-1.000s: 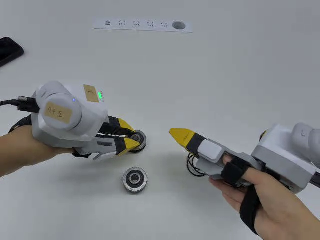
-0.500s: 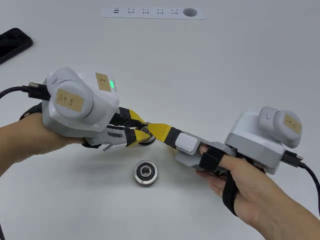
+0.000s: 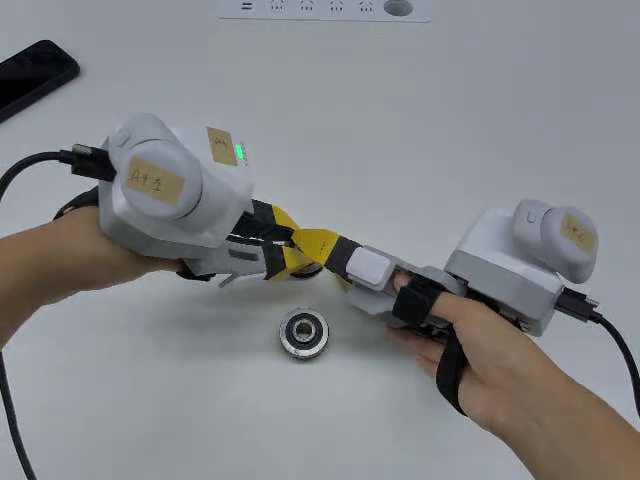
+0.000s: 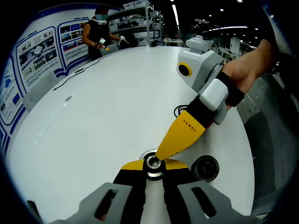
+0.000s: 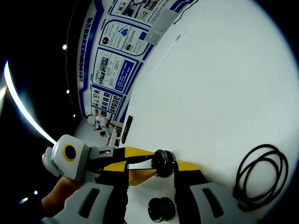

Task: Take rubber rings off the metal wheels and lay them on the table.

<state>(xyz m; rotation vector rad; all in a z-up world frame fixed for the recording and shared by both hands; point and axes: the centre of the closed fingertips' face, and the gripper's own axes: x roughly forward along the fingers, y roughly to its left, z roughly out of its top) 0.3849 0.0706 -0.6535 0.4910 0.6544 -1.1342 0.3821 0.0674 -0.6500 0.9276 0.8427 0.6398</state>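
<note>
Table (image 3: 480,130): white; loose rings (image 5: 238,176) lie on it
Left gripper (image 4: 153,164): clamps wheel (image 4: 153,161)
Right gripper (image 5: 163,171): jaws flank same wheel; grip cannot be told
Second wheel (image 3: 303,332): on Table, nearby

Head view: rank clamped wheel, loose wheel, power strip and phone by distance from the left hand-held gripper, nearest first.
1. Clamped wheel, in the jaws of the left hand-held gripper.
2. Loose wheel, just below it, nearer the person.
3. Power strip at the far edge and phone at far left: too close to call.
</note>
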